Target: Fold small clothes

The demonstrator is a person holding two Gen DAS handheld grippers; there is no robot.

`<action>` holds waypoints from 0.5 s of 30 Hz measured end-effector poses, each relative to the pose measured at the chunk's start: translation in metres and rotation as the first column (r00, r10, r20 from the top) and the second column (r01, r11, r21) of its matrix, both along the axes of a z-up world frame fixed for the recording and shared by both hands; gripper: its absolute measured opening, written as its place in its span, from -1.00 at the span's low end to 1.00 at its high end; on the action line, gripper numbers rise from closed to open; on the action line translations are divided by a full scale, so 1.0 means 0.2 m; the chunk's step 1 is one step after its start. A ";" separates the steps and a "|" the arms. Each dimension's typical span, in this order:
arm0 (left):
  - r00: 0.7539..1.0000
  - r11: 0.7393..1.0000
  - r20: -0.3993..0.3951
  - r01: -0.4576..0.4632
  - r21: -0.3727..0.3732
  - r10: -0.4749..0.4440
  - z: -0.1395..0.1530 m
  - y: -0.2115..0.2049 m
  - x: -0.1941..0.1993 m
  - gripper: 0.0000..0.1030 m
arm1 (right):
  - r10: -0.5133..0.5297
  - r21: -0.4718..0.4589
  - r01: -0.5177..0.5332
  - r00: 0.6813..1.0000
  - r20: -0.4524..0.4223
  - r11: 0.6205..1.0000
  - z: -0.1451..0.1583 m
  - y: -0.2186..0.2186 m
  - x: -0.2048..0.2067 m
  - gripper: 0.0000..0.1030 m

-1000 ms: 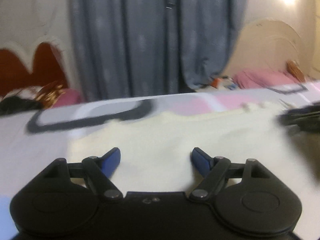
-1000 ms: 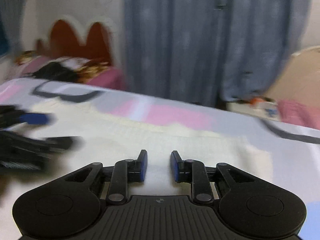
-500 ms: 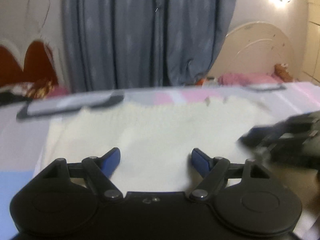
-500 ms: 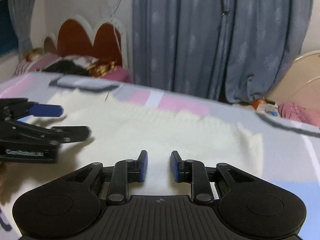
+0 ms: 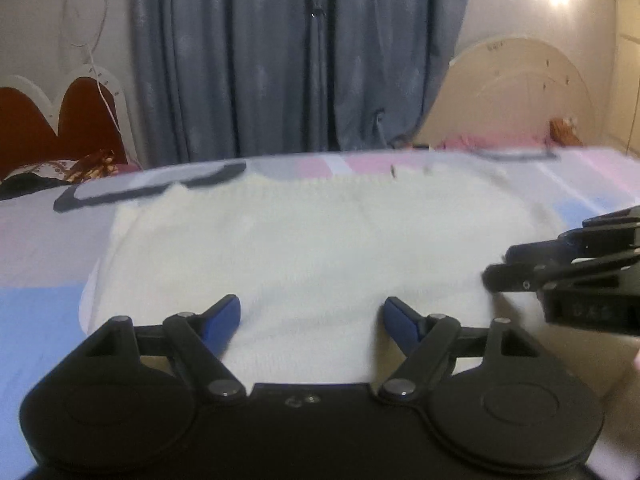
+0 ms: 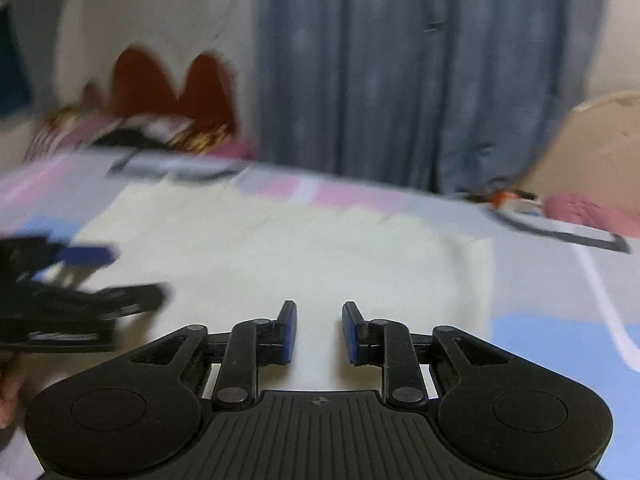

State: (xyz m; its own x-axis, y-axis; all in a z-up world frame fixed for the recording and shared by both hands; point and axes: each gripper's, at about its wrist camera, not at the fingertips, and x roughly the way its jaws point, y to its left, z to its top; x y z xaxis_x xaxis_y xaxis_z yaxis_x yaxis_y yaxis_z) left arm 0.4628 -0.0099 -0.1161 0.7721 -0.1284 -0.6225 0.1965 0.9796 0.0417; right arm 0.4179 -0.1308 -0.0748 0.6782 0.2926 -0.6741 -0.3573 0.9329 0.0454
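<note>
The bed (image 5: 48,248), under a pastel patterned sheet, carries a cream knitted garment (image 5: 320,248) lying flat and spread out, with no fold visible in it; by my reading the folding has hardly begun. The left gripper (image 5: 312,314) hangs over its near edge with jaws wide and empty. The right gripper (image 6: 319,330) has narrow jaws, gripping nothing.

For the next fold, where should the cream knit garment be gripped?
Probably at its near corners. The cream knit garment lies flat on the bed, so only edges offer a pinch. Left gripper slides under the left corner from outside, right gripper likewise on the right.
</note>
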 end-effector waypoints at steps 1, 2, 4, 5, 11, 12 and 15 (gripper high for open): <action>1.000 1.000 0.001 -0.001 0.009 0.001 -0.01 0.01 -0.03 0.51 | -0.010 -0.029 0.010 1.000 -0.019 1.000 -0.03 0.00 -0.01 -0.54; 1.000 1.000 -0.004 -0.001 0.006 0.001 -0.02 0.03 -0.05 0.51 | -0.020 -0.023 0.019 1.000 -0.023 1.000 -0.05 -0.03 -0.03 -0.54; 1.000 1.000 -0.013 -0.008 -0.003 0.008 -0.02 0.09 -0.10 0.52 | -0.056 -0.003 0.056 0.997 -0.045 0.998 -0.05 -0.10 -0.08 -0.54; 1.000 1.000 -0.013 -0.016 -0.003 0.016 -0.01 0.11 -0.13 0.51 | -0.079 -0.010 0.078 0.996 -0.047 0.997 -0.04 -0.12 -0.10 -0.53; 1.000 0.997 -0.022 0.004 -0.073 -0.005 0.04 0.01 -0.24 0.51 | -0.010 0.089 0.011 1.000 -0.018 0.996 0.09 -0.01 -0.28 -0.53; 0.999 0.997 -0.042 0.002 -0.075 -0.006 0.02 -0.01 -0.25 0.51 | 0.000 0.087 0.003 0.999 -0.037 0.996 0.07 0.03 -0.29 -0.53; 0.999 0.999 -0.047 -0.018 -0.040 0.016 -0.02 -0.04 -0.31 0.52 | 0.000 0.067 0.004 0.998 -0.059 0.998 0.00 0.08 -0.36 -0.54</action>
